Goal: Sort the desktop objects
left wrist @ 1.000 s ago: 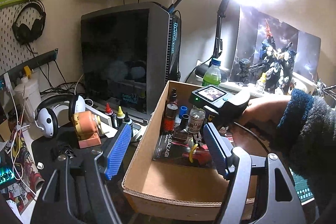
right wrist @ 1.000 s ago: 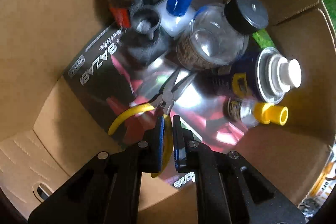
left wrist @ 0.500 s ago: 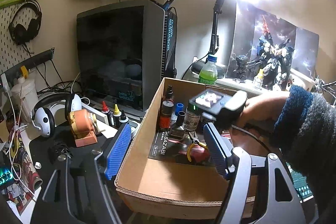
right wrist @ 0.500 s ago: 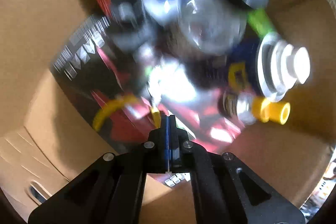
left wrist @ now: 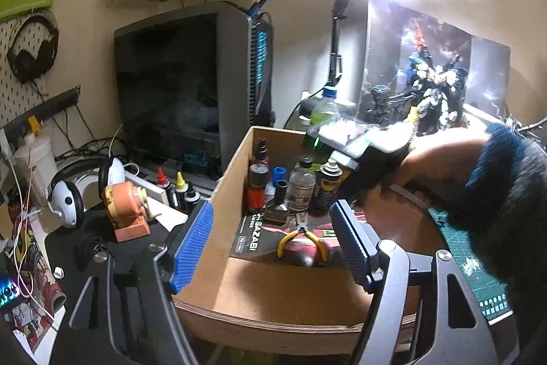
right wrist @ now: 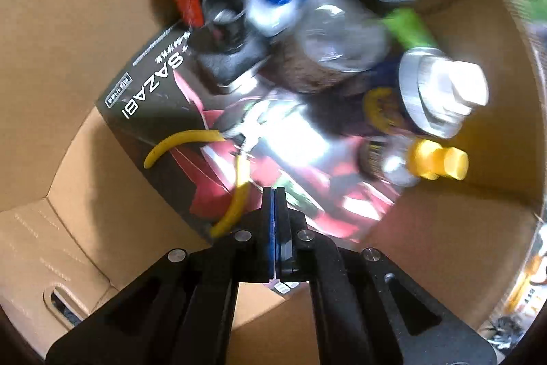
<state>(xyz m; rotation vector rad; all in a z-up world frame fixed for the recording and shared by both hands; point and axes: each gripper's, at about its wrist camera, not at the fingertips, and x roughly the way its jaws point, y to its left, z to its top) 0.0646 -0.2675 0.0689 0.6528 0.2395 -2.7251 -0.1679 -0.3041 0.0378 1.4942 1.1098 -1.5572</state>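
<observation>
Yellow-handled pliers [left wrist: 301, 236] [right wrist: 236, 159] lie loose on a dark model-kit box [right wrist: 164, 84] on the floor of the cardboard box [left wrist: 273, 289]. Several bottles and spray cans [left wrist: 301, 183] [right wrist: 427, 98] stand at the back of that box. My right gripper [right wrist: 275, 194] hangs above the pliers inside the cardboard box, pads pressed together with nothing between them. My left gripper [left wrist: 273, 238] is open, its blue pads either side of the box's near left corner, holding nothing. The hand on the right gripper [left wrist: 430, 166] reaches in from the right.
A dark monitor [left wrist: 191, 91] stands behind the box. White headphones [left wrist: 68, 194], an orange tape dispenser [left wrist: 126, 204] and small paint bottles [left wrist: 177, 187] sit on the desk at left. A green cutting mat [left wrist: 478, 265] lies at right, a green bottle [left wrist: 324, 112] behind.
The right gripper let go of the pliers, closed empty and lifted away; the pliers now lie on the kit box. The left gripper's view has drifted slightly.
</observation>
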